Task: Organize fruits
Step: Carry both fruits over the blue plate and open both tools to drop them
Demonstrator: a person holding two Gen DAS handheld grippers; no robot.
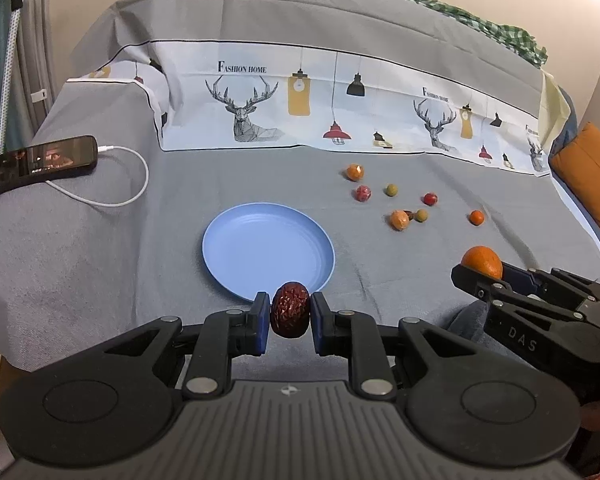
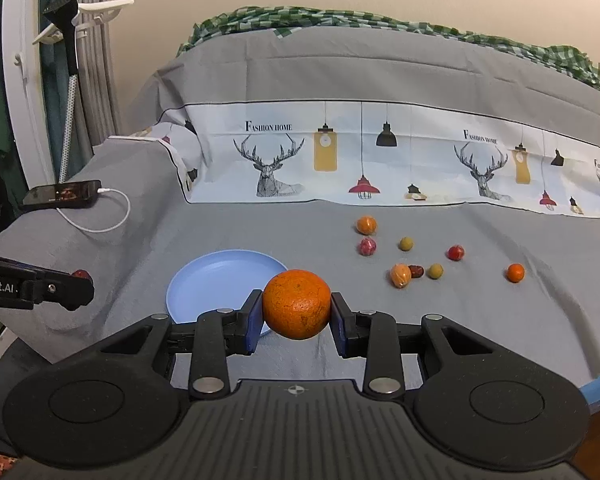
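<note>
Grey bedsheet [image 1: 100,248] with blue plate [image 1: 268,248]; left gripper [image 1: 290,316] pinching date [image 1: 291,314], right gripper [image 2: 296,312] pinching orange [image 2: 296,304].

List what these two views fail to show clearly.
- Small dark fruit, left wrist view: mostly hidden behind the wrapped orange fruit.
- Red date, right wrist view: only a sliver shows behind the left gripper.
- Phone screen, both views: too small and dim to read.
- Blue plate, right wrist view: near rim hidden by the orange and the right gripper.

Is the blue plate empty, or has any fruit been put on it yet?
Empty. The blue plate shows only bare surface in both views; the date and orange sit in the grippers, and the other fruits lie on the sheet.
</note>
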